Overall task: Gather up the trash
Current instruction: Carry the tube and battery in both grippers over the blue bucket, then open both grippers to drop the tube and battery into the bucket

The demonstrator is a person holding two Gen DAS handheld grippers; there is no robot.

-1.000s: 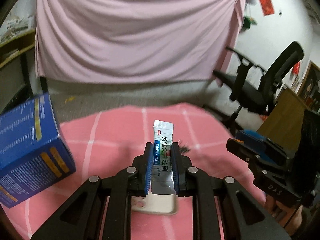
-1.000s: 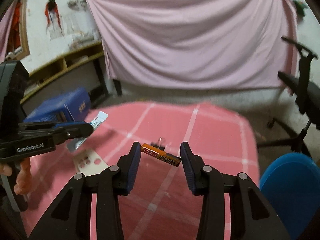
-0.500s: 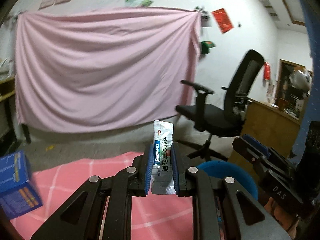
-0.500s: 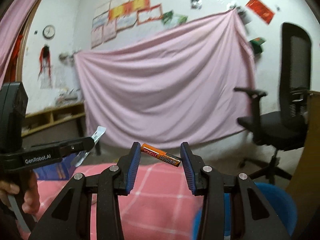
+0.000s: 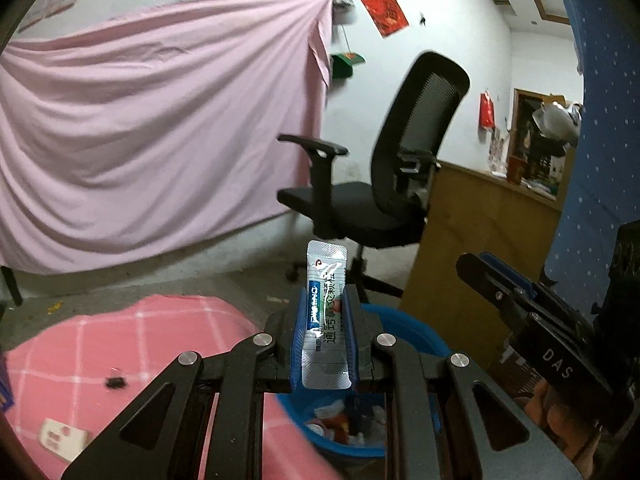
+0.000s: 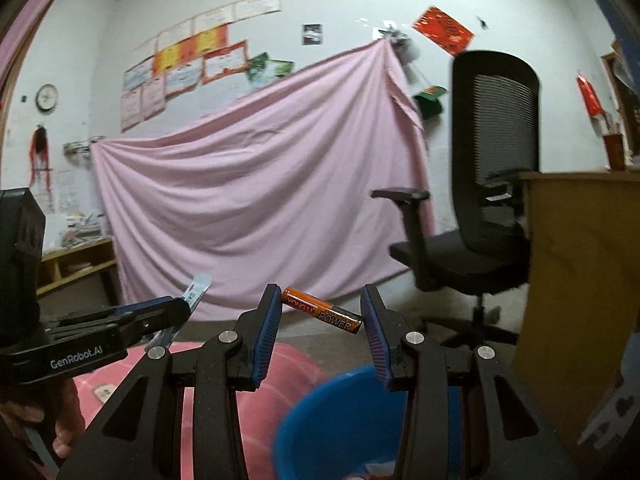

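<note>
A: What has the left gripper (image 5: 325,334) got?

B: A silver and blue sachet (image 5: 325,316), standing upright, with the blue fingers (image 5: 299,332) pressed narrow against its two long edges. Its top sticks out well above them.

A: And the right gripper (image 6: 320,330)?

B: An orange and black battery (image 6: 322,315), lying crosswise and a little tilted, its two ends pinched between the fingers (image 6: 267,330), which stand moderately apart.

A: Where is the bin?

B: The blue tub (image 5: 416,334) sits low, just beyond the edge of the pink checked bench (image 5: 100,344). In the left wrist view the sachet hangs above it, and wrappers show inside. In the right wrist view the tub's rim (image 6: 344,412) is blurred, below the battery, so I can't tell whether the battery is right over it.

A: Anything left on the bench?

B: A small dark object (image 5: 115,380), maybe a clip, and a pale card (image 5: 64,443) near the front edge. A black office chair (image 5: 384,184) stands behind, before a pink sheet (image 5: 152,140) on the wall.
</note>
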